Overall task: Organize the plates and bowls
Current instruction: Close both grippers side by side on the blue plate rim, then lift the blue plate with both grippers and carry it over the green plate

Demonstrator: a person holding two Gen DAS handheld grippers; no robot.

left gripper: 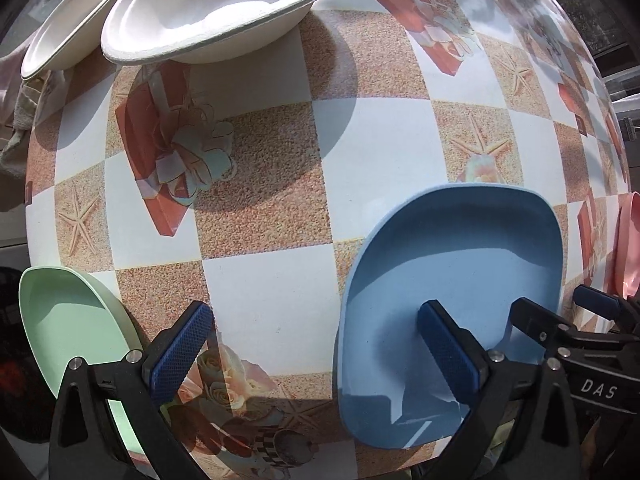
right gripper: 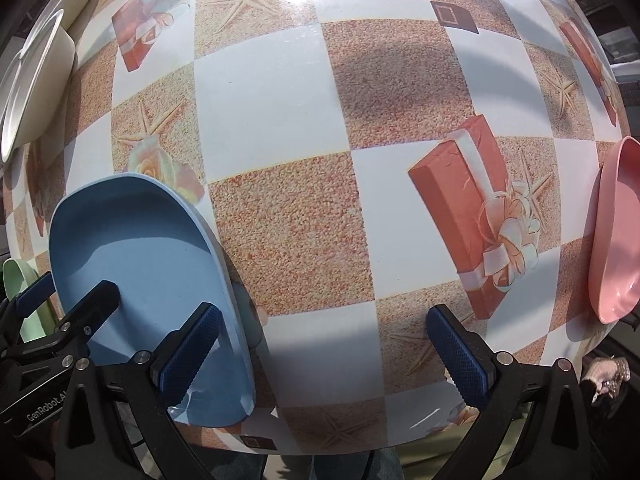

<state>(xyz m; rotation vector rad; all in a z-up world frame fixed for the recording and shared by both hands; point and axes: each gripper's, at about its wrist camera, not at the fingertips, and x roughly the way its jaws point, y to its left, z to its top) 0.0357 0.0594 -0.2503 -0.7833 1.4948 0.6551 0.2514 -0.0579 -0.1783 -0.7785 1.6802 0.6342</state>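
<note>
A blue plate [left gripper: 452,280] lies near the table's front edge; it also shows in the right wrist view [right gripper: 140,264]. My left gripper [left gripper: 316,352] is open, its right finger over the blue plate. My right gripper [right gripper: 326,352] is open, its left finger over the same plate. A green plate [left gripper: 68,320] lies at the front left. A pink plate [right gripper: 618,232] lies at the right edge. Two white paper bowls [left gripper: 208,4] [left gripper: 72,20] stand at the far left.
The table [right gripper: 288,128] has a checked cloth with starfish and gift-box prints. A cloth bundle [left gripper: 16,128] hangs off the left edge. The table's front edge runs just under both grippers.
</note>
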